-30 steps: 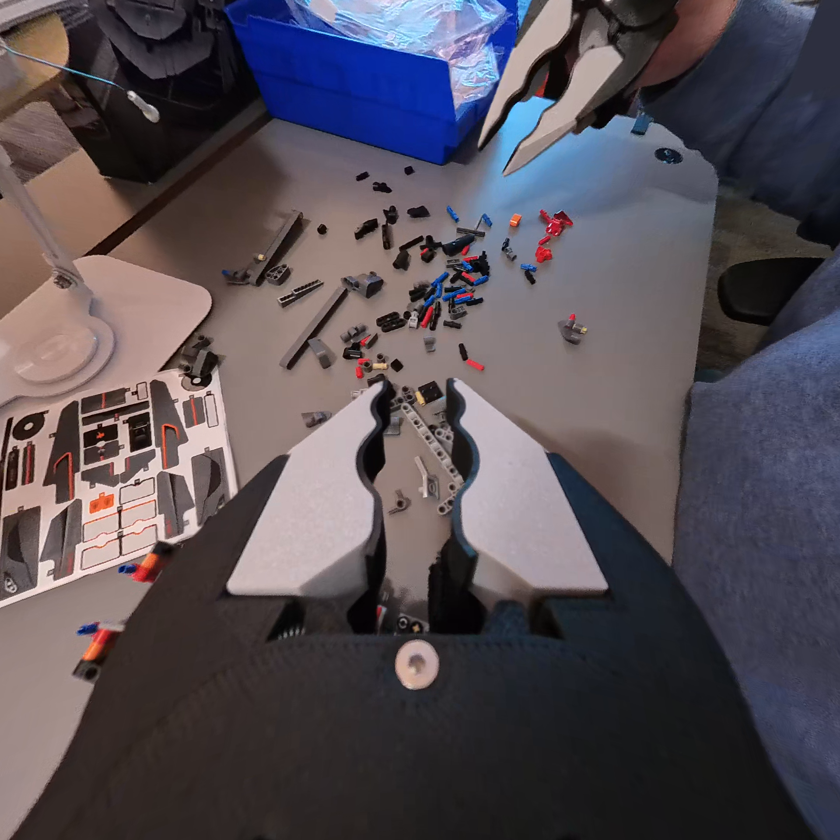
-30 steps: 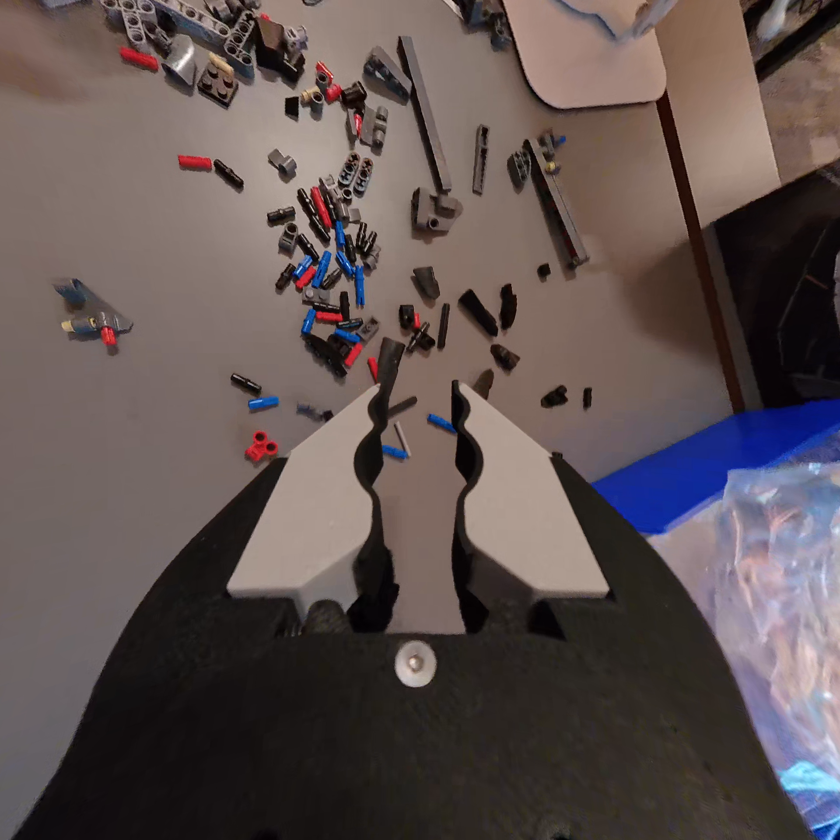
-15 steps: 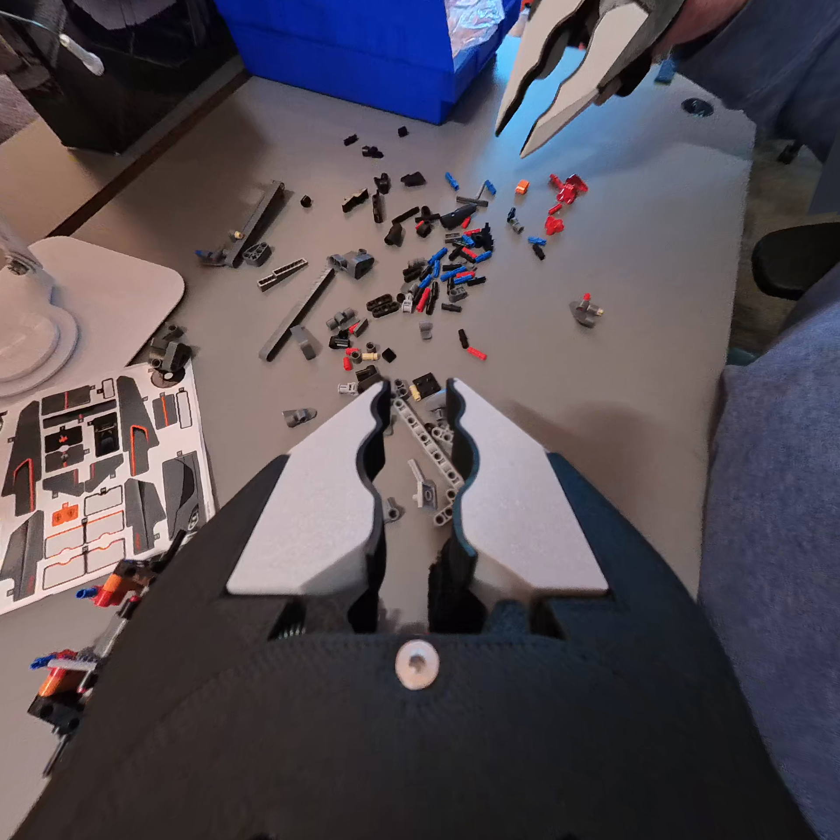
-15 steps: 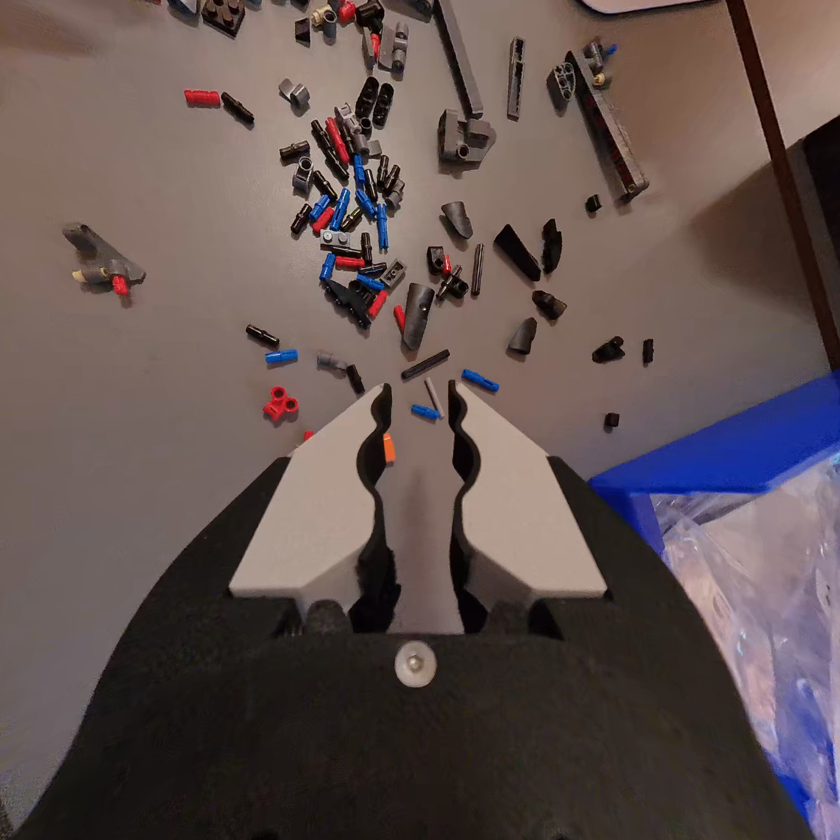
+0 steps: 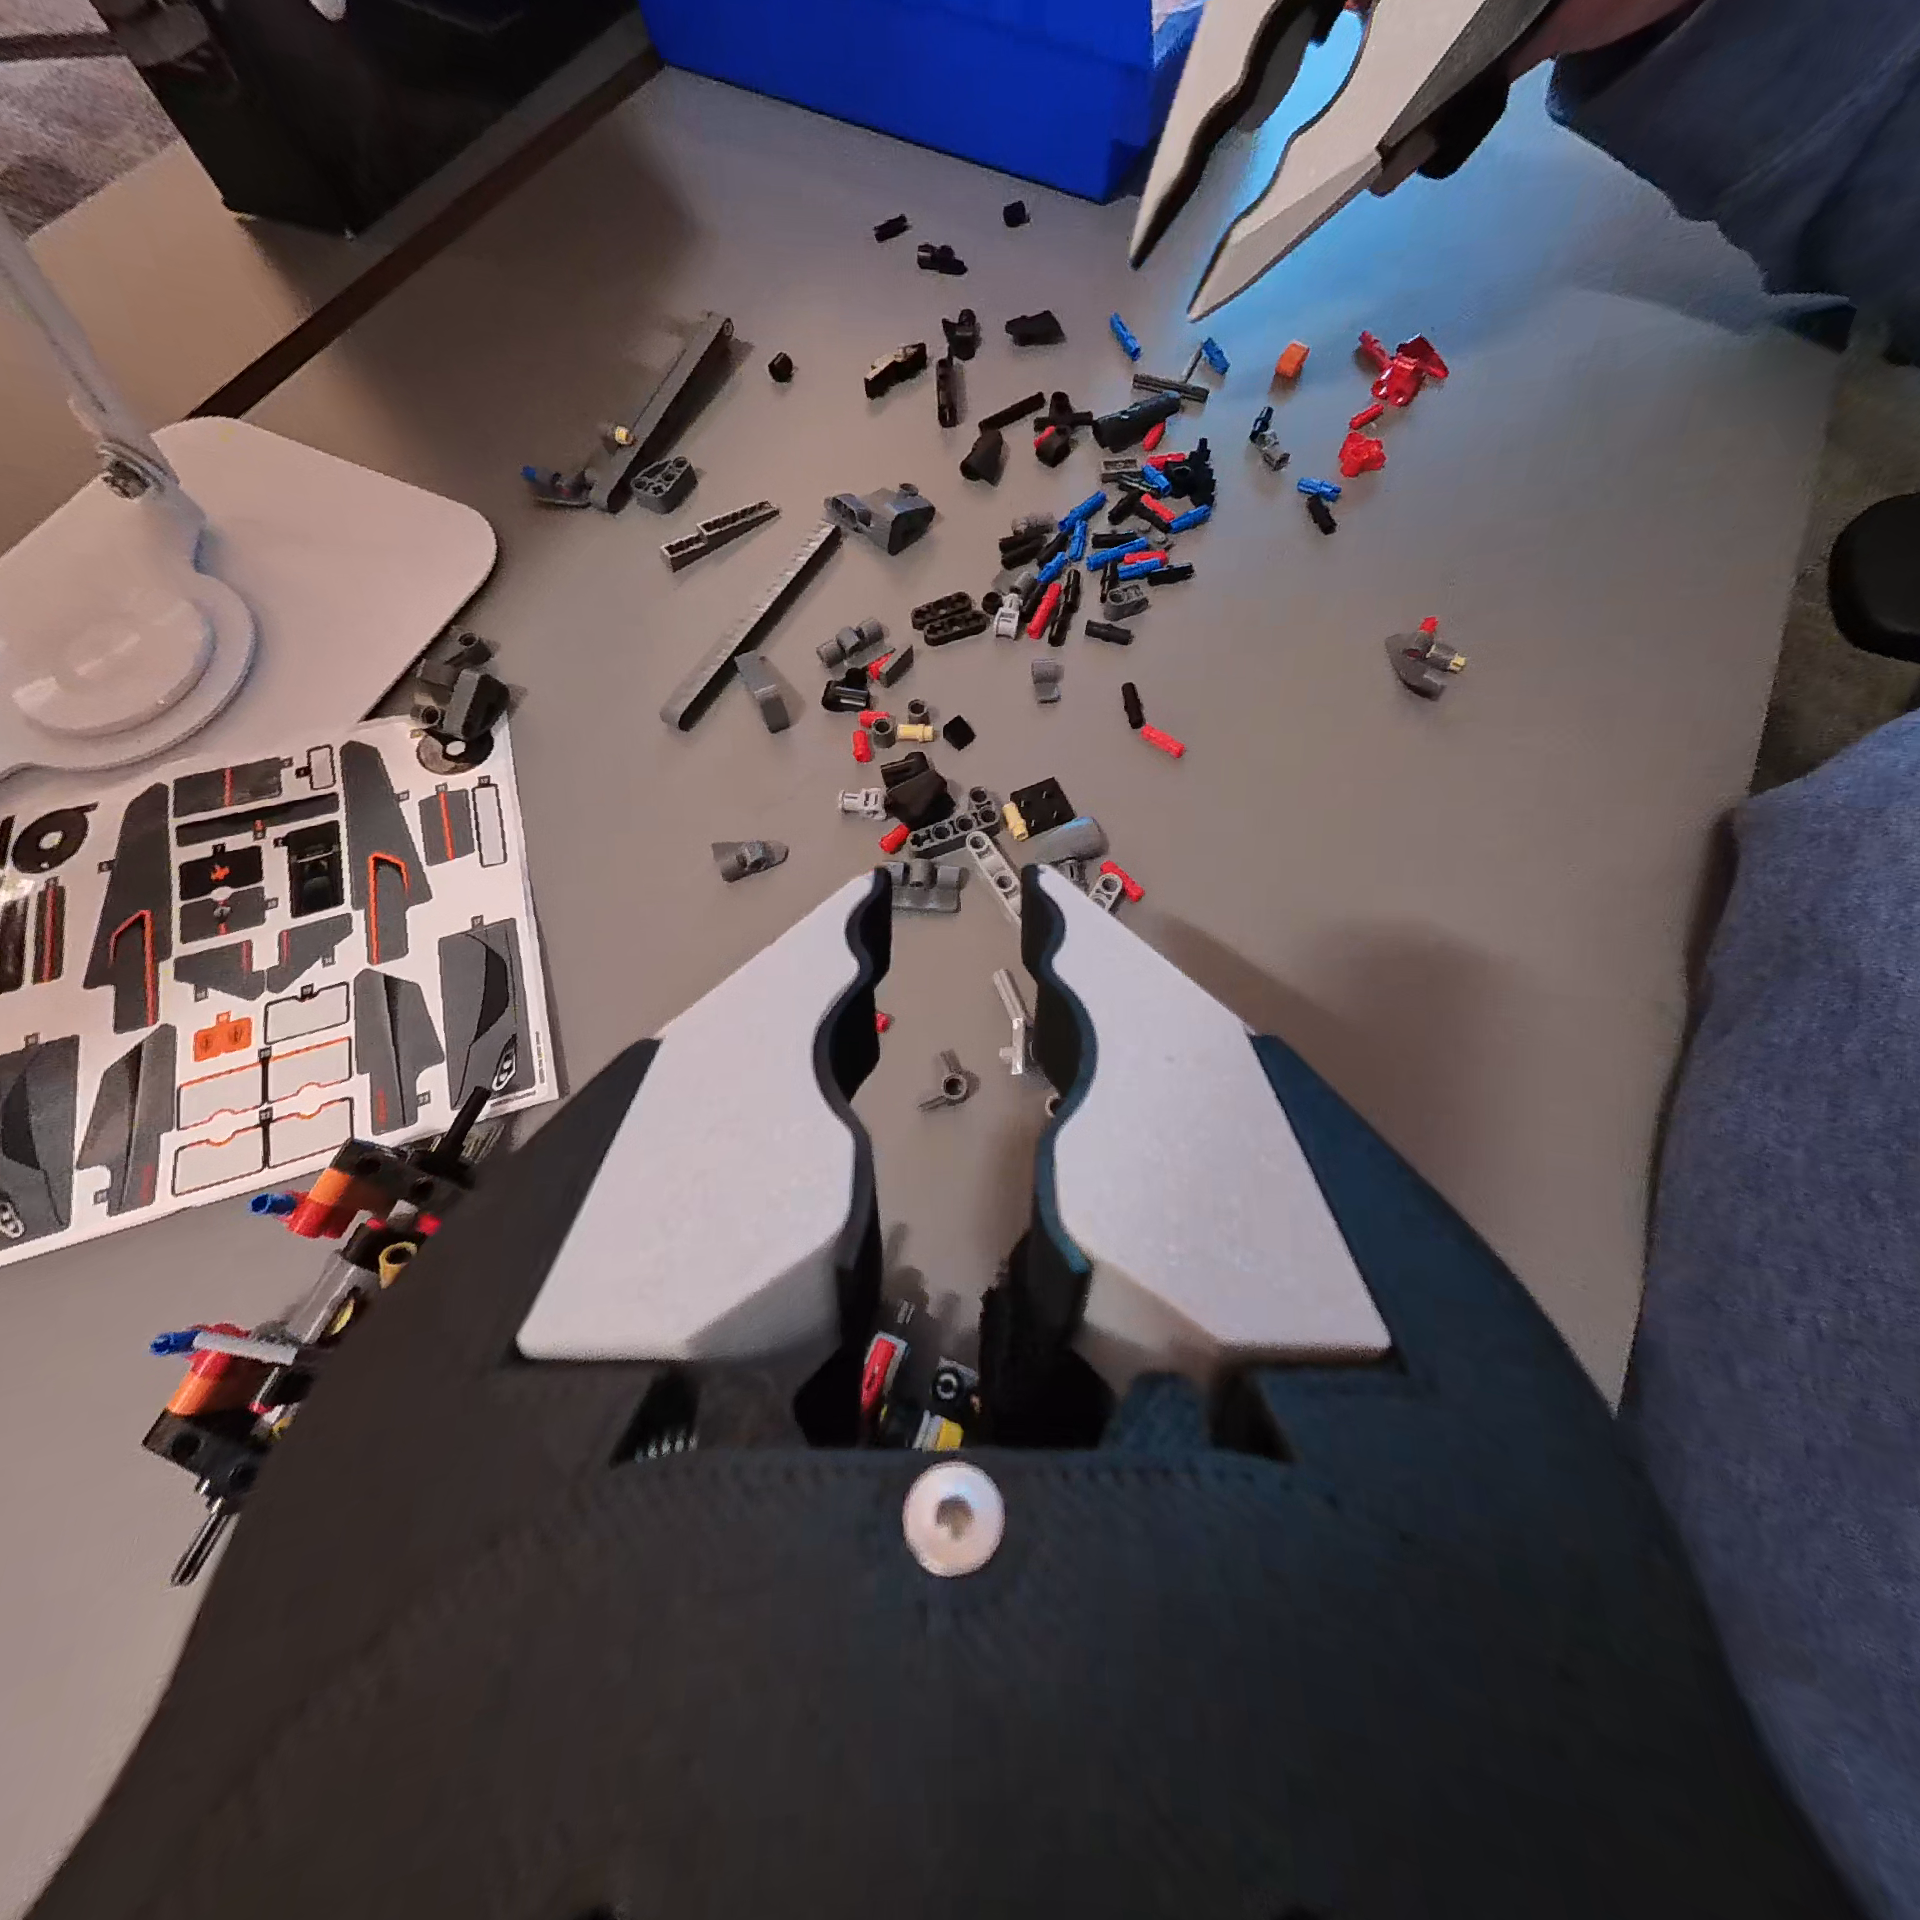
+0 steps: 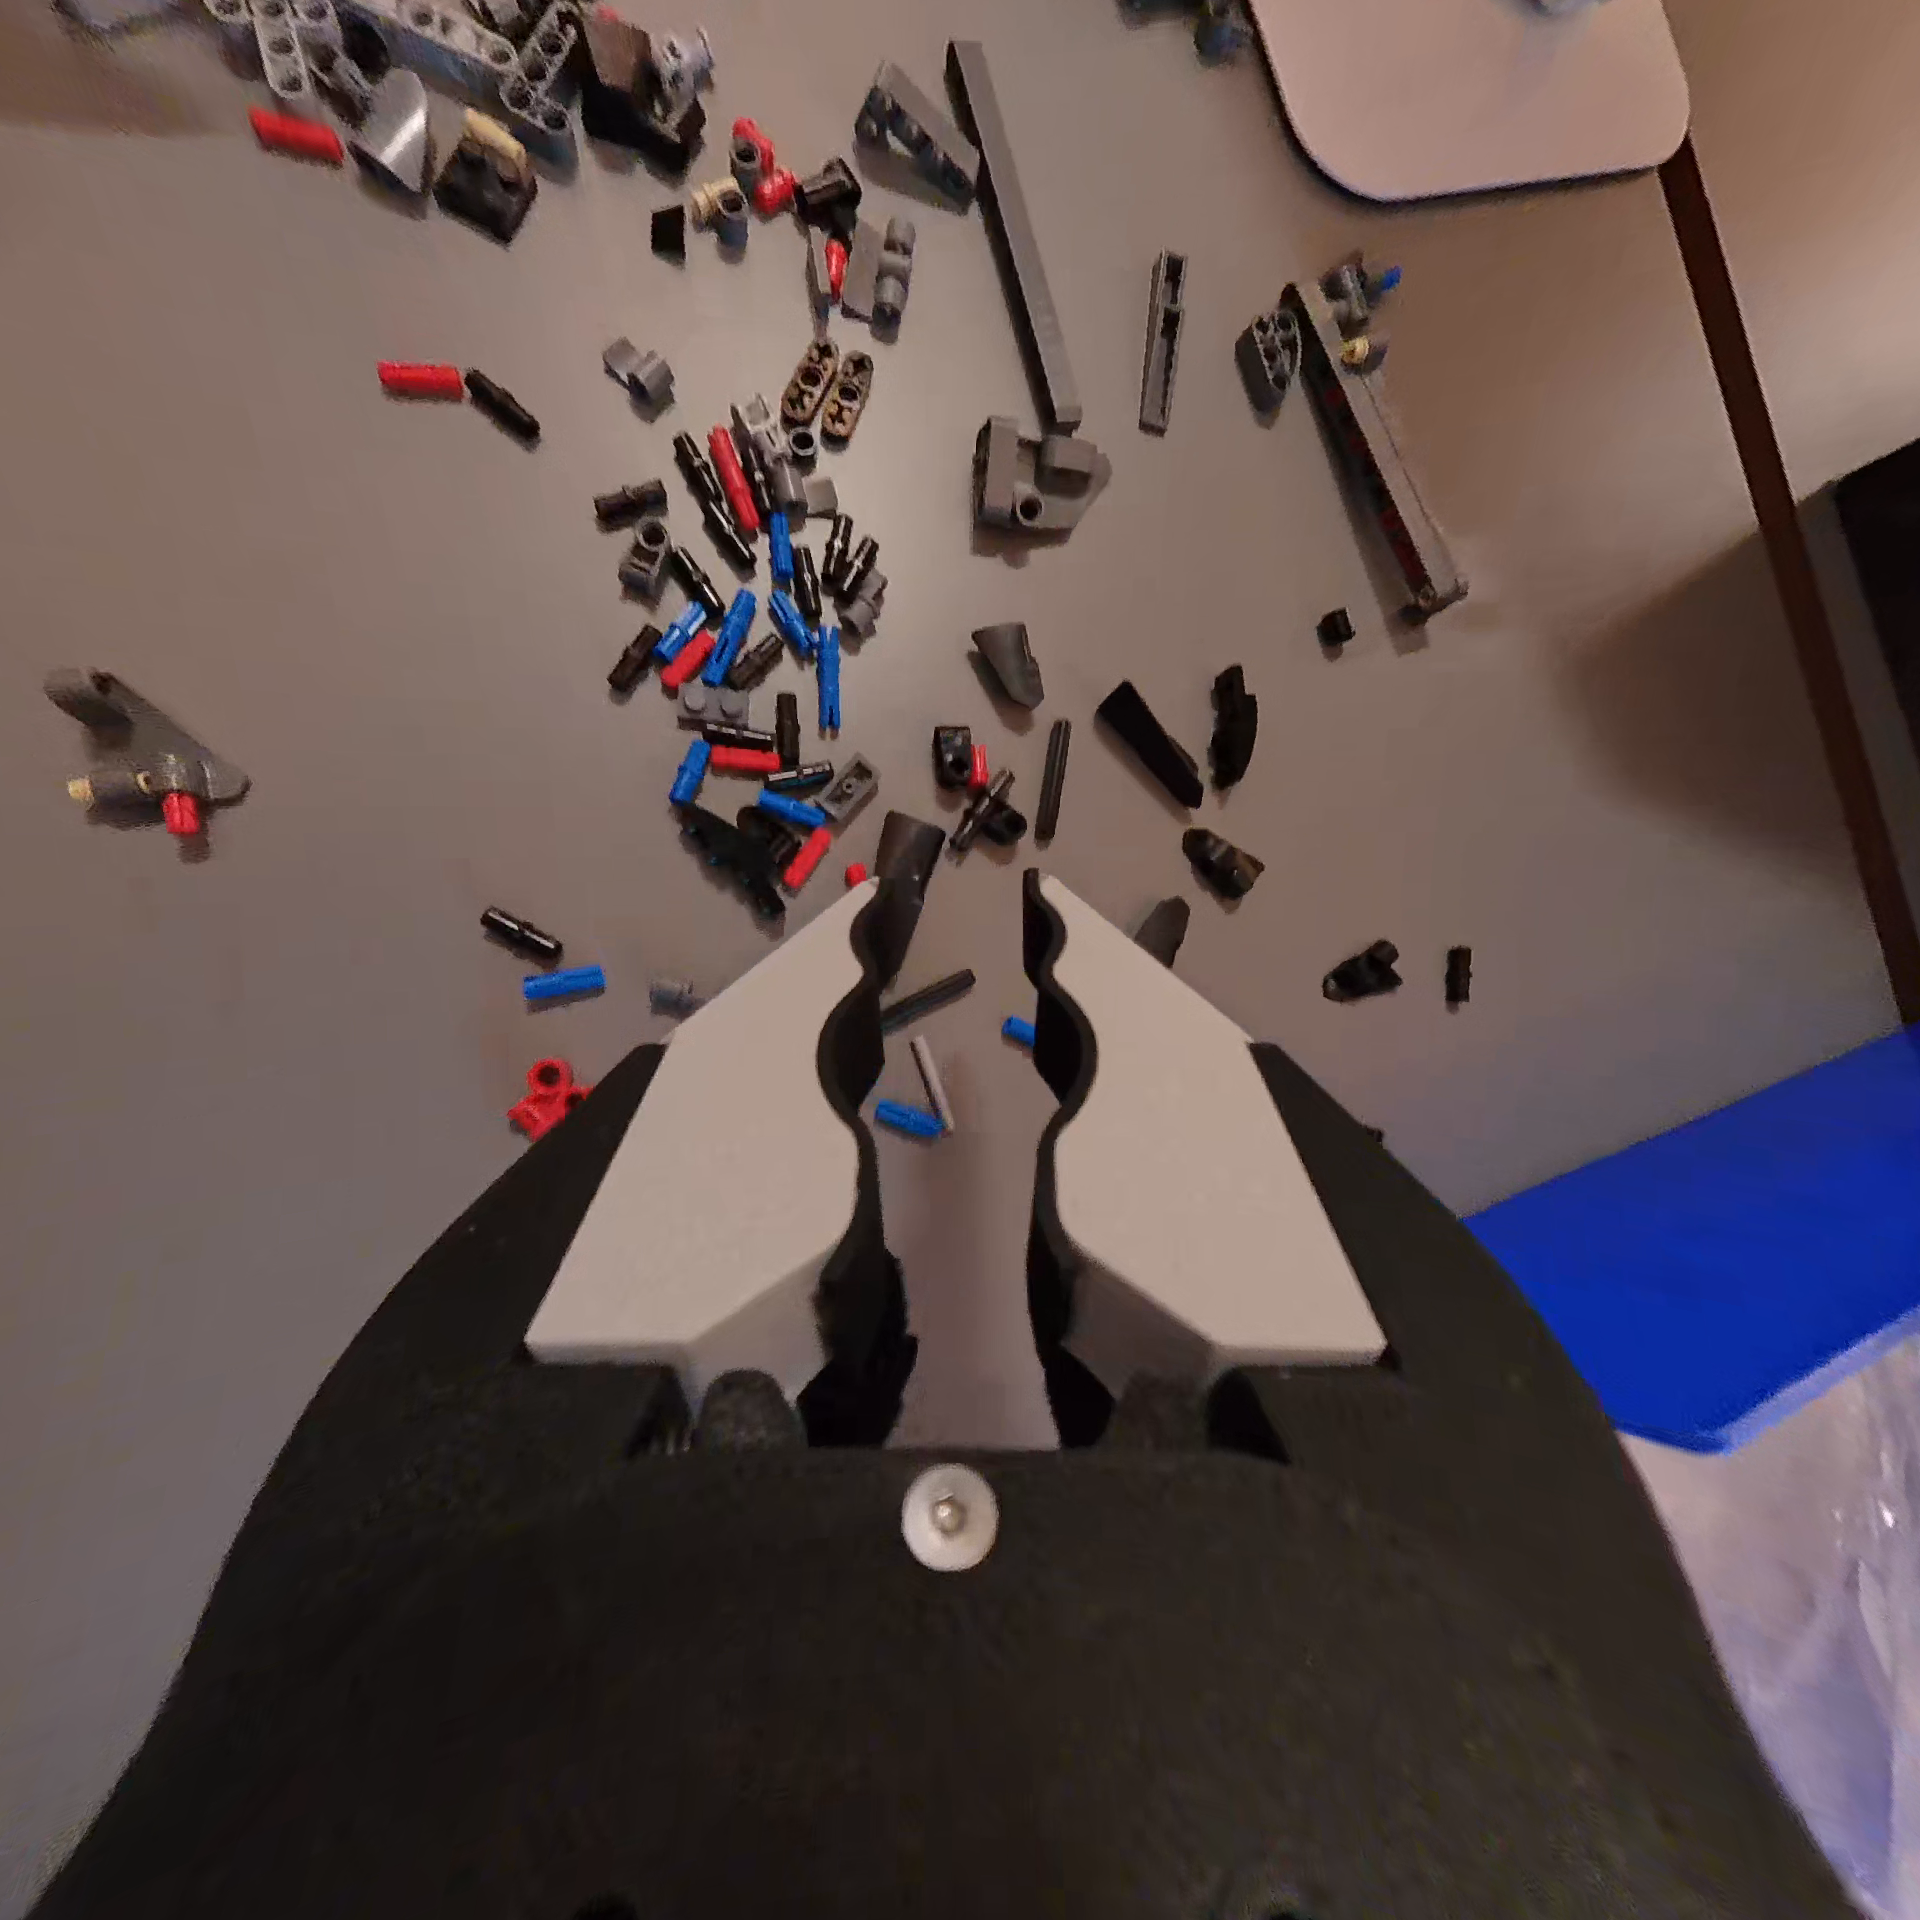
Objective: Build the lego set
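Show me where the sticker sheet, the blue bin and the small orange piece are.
sticker sheet [image 5: 260, 977], left wrist view, middle of the printed sheet.
blue bin [image 5: 914, 73], left wrist view, its front wall.
small orange piece [image 5: 1291, 361], left wrist view, its top face.

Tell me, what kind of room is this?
Probably an office or hobby desk: a grey table strewn with small lego pieces, a sticker sheet, a lamp base and a blue storage bin.
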